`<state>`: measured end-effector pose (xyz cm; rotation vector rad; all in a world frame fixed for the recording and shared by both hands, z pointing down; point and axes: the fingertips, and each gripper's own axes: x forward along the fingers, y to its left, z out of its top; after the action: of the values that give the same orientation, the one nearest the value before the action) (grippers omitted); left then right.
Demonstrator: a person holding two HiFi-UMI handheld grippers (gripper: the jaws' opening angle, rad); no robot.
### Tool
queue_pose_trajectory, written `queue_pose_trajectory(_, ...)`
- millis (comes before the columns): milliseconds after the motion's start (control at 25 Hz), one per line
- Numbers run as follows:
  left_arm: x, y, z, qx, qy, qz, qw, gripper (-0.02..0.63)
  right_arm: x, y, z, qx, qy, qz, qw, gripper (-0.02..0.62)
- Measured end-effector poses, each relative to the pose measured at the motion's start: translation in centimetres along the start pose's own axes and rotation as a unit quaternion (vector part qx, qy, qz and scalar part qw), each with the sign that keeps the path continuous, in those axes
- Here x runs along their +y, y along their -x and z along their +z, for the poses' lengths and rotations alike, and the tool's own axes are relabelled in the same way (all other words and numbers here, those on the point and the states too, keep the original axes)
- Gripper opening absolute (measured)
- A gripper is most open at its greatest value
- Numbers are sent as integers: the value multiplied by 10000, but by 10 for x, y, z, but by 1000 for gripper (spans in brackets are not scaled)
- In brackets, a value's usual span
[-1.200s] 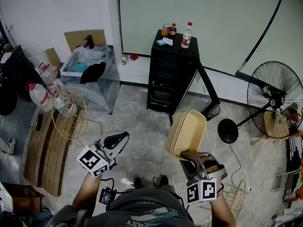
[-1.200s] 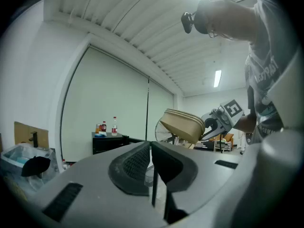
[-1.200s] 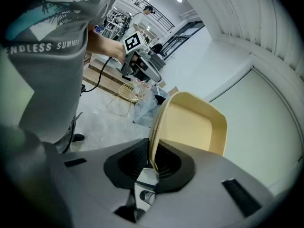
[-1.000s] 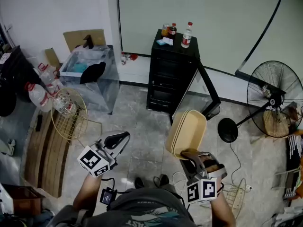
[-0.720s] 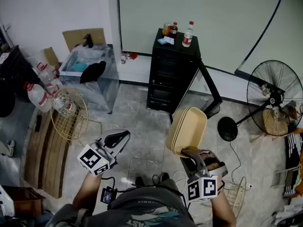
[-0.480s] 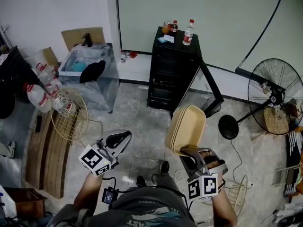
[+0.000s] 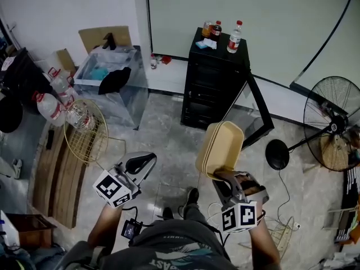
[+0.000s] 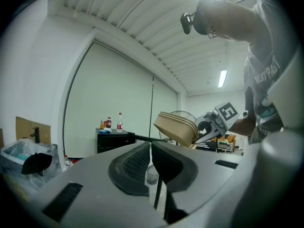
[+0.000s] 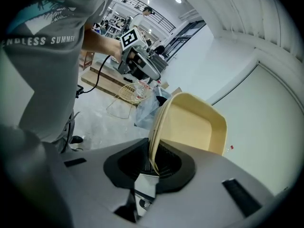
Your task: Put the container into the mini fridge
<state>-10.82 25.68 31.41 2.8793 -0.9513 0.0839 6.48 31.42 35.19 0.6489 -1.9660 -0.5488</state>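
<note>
Head view: bottles (image 7: 234, 36) atop mini fridge (image 7: 216, 80), fan (image 7: 334, 125) nearby.

The left tongs (image 7: 144, 161) sit at about 7 o'clock in the head view and point toward 1 o'clock. Their pads are closed together with nothing between them. Their marker cube (image 7: 112, 188) faces up, and the bare left forearm (image 7: 106, 227) runs back toward 6 o'clock. The right tongs (image 7: 223, 176), at 5 o'clock, point toward 11 o'clock, jaws nipped on the lower rim of the container (image 7: 220, 149), which is held on edge. The right forearm (image 7: 262, 247) trails toward 5 o'clock.
</note>
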Motion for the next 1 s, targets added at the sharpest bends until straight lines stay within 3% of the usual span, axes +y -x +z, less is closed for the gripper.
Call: queue_pose_trajectory(1000,68,-99,12,37,63,1182,9930,26,-105,-98,-66,-690,466,667,9943,57)
